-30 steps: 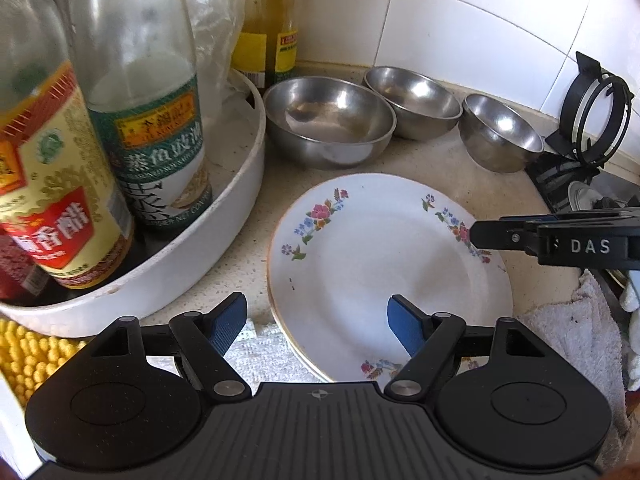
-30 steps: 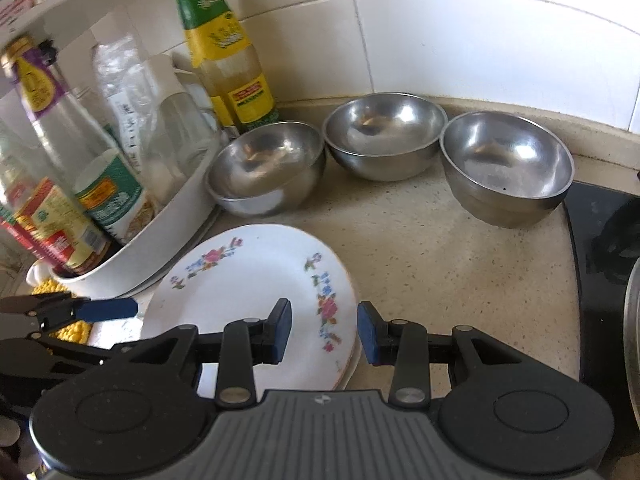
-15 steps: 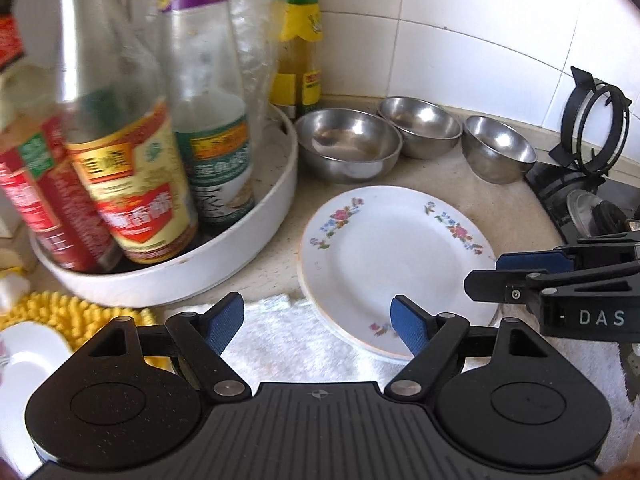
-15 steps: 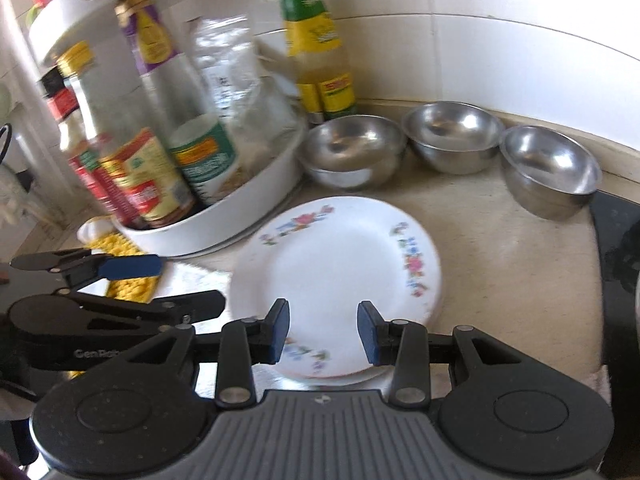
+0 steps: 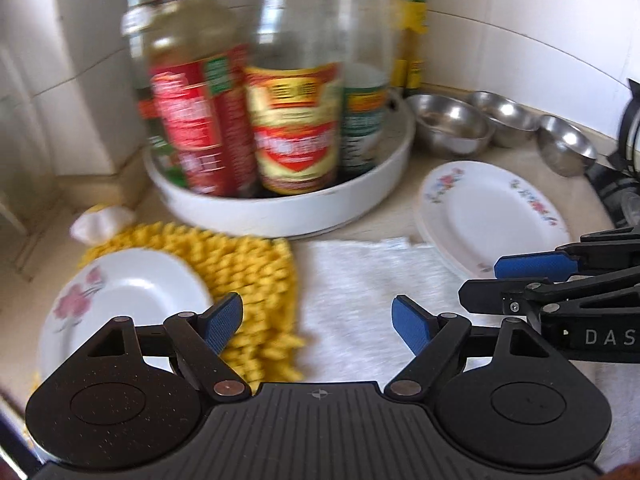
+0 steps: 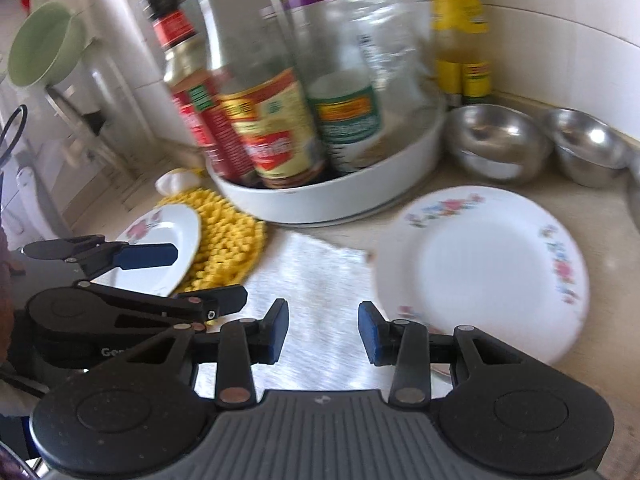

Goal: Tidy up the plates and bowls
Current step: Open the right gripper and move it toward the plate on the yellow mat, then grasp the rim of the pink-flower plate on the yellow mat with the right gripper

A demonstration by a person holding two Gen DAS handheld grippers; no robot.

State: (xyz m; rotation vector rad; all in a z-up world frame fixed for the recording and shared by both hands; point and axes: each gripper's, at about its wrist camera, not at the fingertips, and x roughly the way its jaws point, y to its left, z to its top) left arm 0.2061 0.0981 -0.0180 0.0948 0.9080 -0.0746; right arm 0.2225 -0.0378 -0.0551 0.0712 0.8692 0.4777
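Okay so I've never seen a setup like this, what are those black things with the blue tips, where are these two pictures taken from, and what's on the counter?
They are two hand-held grippers, one in each of a person's hands; no robot arm. Each carries a camera looking along its fingers, so each picture shows its own gripper at the bottom: left gripper, right gripper. Both are open and hold nothing. On the counter: a stack of floral plates, a single floral plate on a yellow mat, a white cloth, steel bowls and a white tray of sauce bottles.

A home kitchen: white wall tiles (image 5: 520,40), sauce bottles (image 5: 292,128) in a round tray (image 5: 280,212), steel bowls (image 6: 496,144) and flowered plates (image 6: 480,268) on the table.
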